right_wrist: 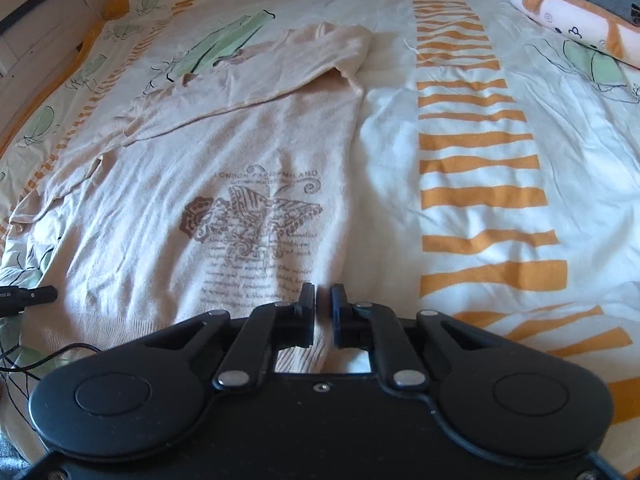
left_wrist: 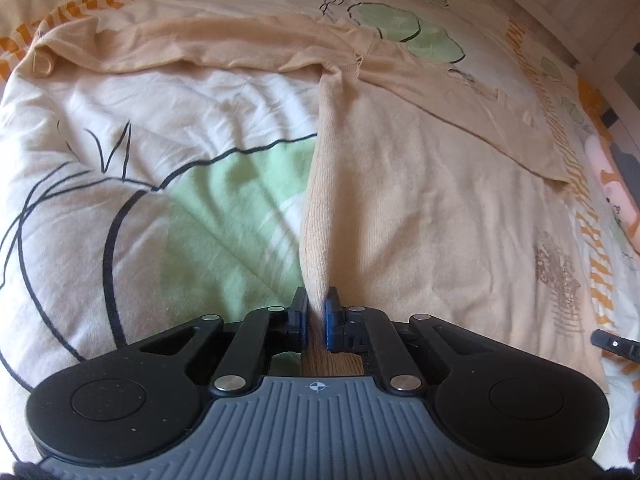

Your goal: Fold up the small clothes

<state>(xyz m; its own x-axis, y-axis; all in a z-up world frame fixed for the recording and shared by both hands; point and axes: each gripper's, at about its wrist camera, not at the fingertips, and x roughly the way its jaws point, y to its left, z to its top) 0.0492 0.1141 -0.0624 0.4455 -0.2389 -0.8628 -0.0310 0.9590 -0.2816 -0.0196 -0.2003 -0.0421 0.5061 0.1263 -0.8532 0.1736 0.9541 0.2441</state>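
A beige knit sweater (left_wrist: 440,208) with a brown butterfly print (right_wrist: 256,220) lies spread on a bed. My left gripper (left_wrist: 318,312) is shut on the sweater's left hem edge, which rises as a raised fold toward the armpit. One sleeve (left_wrist: 180,46) stretches left across the bed. My right gripper (right_wrist: 323,308) is shut on the sweater's (right_wrist: 160,200) right hem corner, low on the bed. The other sleeve (right_wrist: 280,68) lies folded across the chest.
The bed cover (right_wrist: 480,160) is cream with orange stripes and green leaf shapes (left_wrist: 232,216). A plush pillow (right_wrist: 572,20) with a grey cloth on it sits at the far right. A cable (right_wrist: 40,360) and the other gripper's tip (right_wrist: 28,296) show at left.
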